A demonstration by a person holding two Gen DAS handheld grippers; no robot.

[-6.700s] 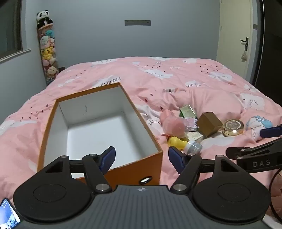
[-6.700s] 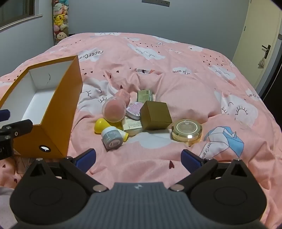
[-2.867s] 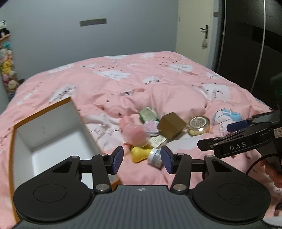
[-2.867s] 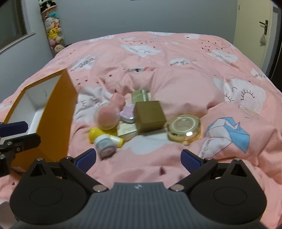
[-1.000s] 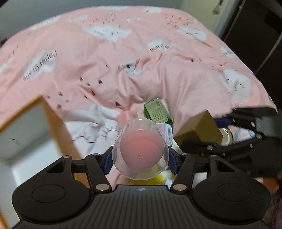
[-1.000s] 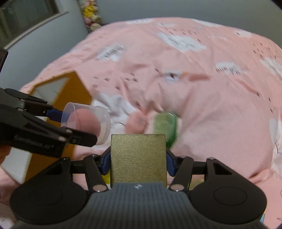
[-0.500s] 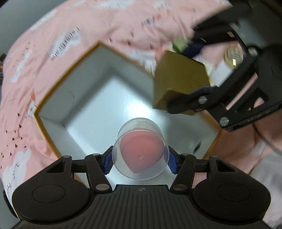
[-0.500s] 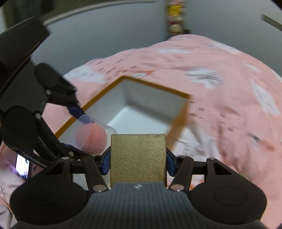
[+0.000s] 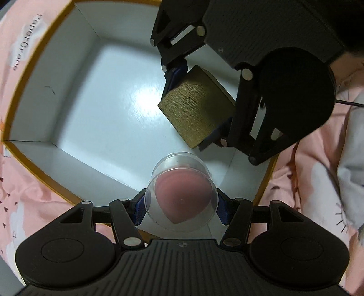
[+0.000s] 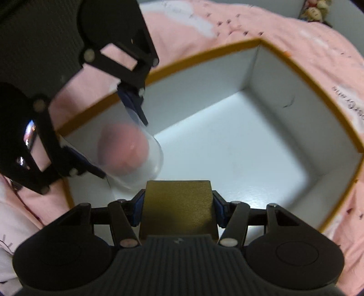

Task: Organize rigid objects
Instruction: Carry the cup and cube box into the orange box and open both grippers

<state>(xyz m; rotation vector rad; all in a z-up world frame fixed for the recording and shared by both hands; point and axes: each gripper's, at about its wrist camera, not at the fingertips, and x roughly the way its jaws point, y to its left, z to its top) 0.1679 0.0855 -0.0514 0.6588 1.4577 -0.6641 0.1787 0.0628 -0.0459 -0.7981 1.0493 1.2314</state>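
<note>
My left gripper [image 9: 180, 208] is shut on a clear plastic case with a pink sponge inside [image 9: 180, 198], pointing straight down over the near side of the orange box [image 9: 27, 68] with its white inside. My right gripper [image 10: 178, 210] is shut on a gold-brown cube box [image 10: 178, 209]. In the left wrist view the gold-brown cube box [image 9: 198, 105] hangs over the box's white floor, held by the right gripper [image 9: 199, 104]. From the right wrist, the clear case [image 10: 130, 152] shows at left in the left gripper [image 10: 118, 134], over the orange box [image 10: 302, 75].
The pink duvet with cloud prints [image 9: 307, 182] surrounds the orange box on all sides. Nothing lies on the box's white floor [image 10: 227, 145]. Soft toys [image 10: 315, 9] sit at the far top right of the right wrist view.
Both grippers have come further over the orange box and lower, each keeping its object. The cube now hangs inside the box's outline, close beside the clear case.
</note>
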